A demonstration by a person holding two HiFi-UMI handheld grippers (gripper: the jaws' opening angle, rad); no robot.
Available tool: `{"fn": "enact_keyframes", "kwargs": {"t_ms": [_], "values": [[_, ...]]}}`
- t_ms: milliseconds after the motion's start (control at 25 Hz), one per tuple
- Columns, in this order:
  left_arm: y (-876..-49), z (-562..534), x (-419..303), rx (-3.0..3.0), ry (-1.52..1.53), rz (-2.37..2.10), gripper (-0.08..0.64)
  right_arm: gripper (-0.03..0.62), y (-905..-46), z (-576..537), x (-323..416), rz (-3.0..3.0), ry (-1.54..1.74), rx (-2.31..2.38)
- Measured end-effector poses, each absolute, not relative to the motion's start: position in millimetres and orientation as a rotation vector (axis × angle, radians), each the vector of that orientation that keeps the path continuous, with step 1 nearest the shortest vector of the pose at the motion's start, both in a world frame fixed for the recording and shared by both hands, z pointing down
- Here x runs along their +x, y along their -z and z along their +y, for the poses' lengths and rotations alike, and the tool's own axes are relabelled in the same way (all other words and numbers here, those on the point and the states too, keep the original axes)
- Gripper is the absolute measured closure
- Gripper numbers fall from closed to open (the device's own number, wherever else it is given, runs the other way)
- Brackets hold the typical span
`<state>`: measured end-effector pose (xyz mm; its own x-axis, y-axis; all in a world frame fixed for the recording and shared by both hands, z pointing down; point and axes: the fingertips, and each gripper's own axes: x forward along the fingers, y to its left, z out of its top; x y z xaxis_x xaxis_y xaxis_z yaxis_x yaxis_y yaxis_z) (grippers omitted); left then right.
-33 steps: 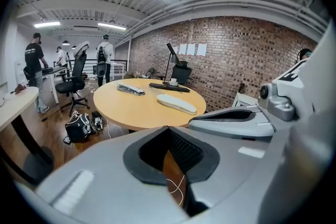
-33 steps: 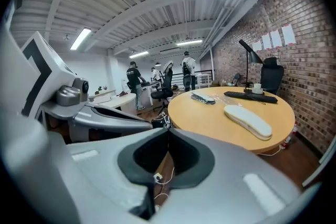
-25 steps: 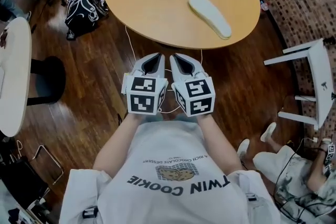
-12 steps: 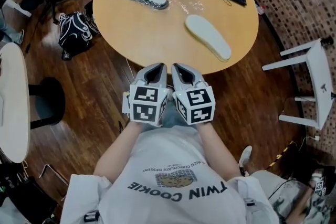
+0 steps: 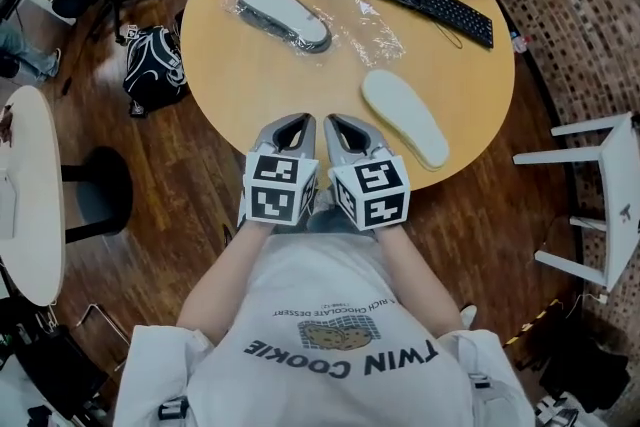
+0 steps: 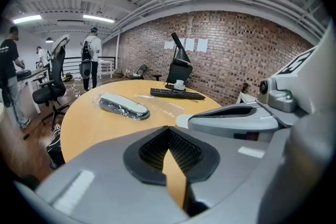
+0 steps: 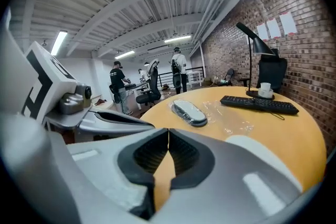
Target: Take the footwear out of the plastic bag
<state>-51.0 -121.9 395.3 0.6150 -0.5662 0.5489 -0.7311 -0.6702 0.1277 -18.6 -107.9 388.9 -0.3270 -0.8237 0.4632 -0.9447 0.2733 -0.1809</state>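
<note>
- At the left of the head view, a black bag [image 5: 155, 65] lies on the wooden floor, beside the round table [image 5: 250, 105].
- On the upper left part of that table we see the grey shoe [image 5: 283, 15], lying flat and wrapped in its clear plastic bag. It is well apart from both tools.
- Low in the middle of the frame, the left gripper [image 5: 291, 121] hangs over the near edge of the table. In the left gripper view its jaws are closed tip to tip and nothing is between them.
- Just beside it is the right gripper [image 5: 340, 121], also at the table edge. We find its jaws pressed together and empty as well.
- Right of the wrapped shoe, a loose sheet of clear plastic [image 5: 362, 18] lies crumpled on the tabletop.
- Further right and nearer to us, a pale shoe [image 5: 403, 117] lies bare on the table, close to its edge.
- At the upper right of the table, a black keyboard [image 5: 422, 2] lies at a slant.
- At the right edge of the frame, a white stool [image 5: 600, 190] stands on the floor.
</note>
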Motion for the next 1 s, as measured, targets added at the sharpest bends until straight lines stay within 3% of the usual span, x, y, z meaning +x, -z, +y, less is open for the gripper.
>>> {"fn": "enact_keyframes", "kwargs": {"t_ms": [1000], "values": [[-434.3, -405.4, -115.8, 2.587, -0.975, -0.985, 0.556, 0.584, -433.9, -289.9, 12.6, -2.029, -0.875, 1.977]]}}
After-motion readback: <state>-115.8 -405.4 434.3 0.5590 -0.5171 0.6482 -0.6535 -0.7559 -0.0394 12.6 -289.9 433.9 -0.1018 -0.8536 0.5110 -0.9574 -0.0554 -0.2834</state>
